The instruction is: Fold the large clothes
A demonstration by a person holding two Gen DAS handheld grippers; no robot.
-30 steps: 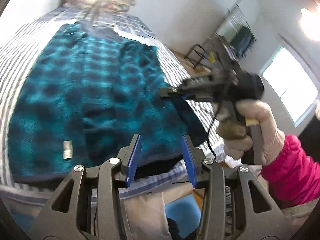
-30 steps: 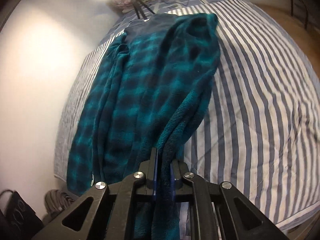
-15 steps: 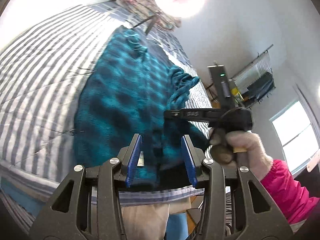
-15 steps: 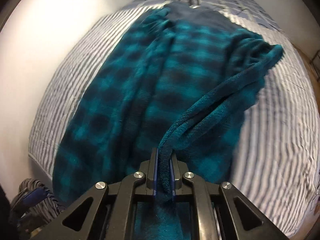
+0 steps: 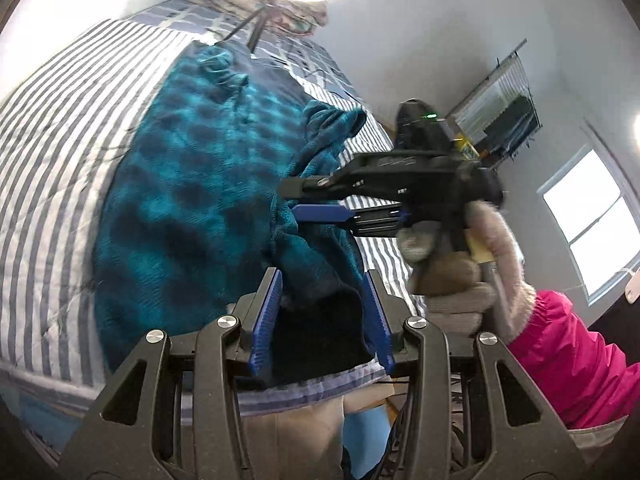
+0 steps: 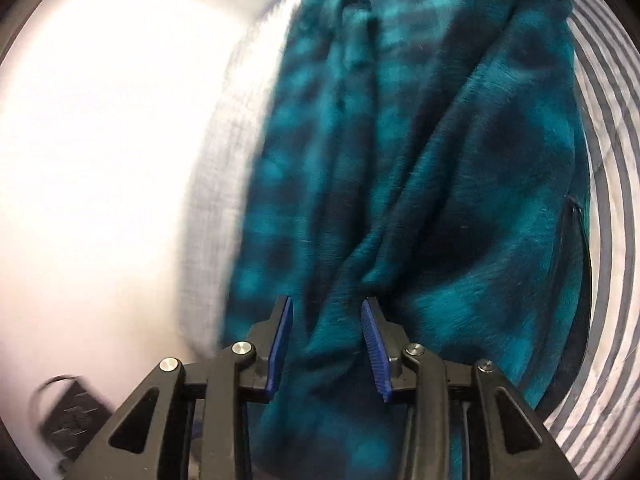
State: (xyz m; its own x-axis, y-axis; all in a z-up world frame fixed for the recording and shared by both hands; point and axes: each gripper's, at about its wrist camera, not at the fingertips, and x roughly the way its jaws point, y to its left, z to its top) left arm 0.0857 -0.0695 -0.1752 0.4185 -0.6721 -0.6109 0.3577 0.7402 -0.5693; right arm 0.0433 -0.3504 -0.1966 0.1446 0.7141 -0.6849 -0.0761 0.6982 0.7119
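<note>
At the bottom centre of the left wrist view, the left hand-held gripper (image 5: 322, 312) is seen with its blue pads wide apart; a dark fold of the robe (image 5: 192, 184) lies between them, but nothing is clamped. Just beyond it, at the right of the frame, the right hand-held gripper (image 5: 316, 202) is held by a gloved hand (image 5: 472, 276) with a pink sleeve (image 5: 568, 364) behind it. From this view, how far its fingers are parted cannot be told.

In the right wrist view, the right hand-held gripper (image 6: 326, 340) is shown at the bottom centre with its pads spread apart. A ridge of the robe (image 6: 420, 152) runs up between them, touching or nearly touching the right pad, and is not pinched. The picture is blurred.

The teal plaid robe is spread lengthwise over the bed (image 5: 52, 152), whose cover is striped in grey and white. Its right edge is bunched up towards the right hand-held gripper, in the centre of the left wrist frame. In the right wrist view, striped cover (image 6: 608, 128) is seen along the right edge and a white wall (image 6: 100, 140) at the left.

Farther off, at the upper right of the left wrist frame, a rack (image 5: 504, 120) stands by the wall, and a window (image 5: 600, 216) is seen at the right.
</note>
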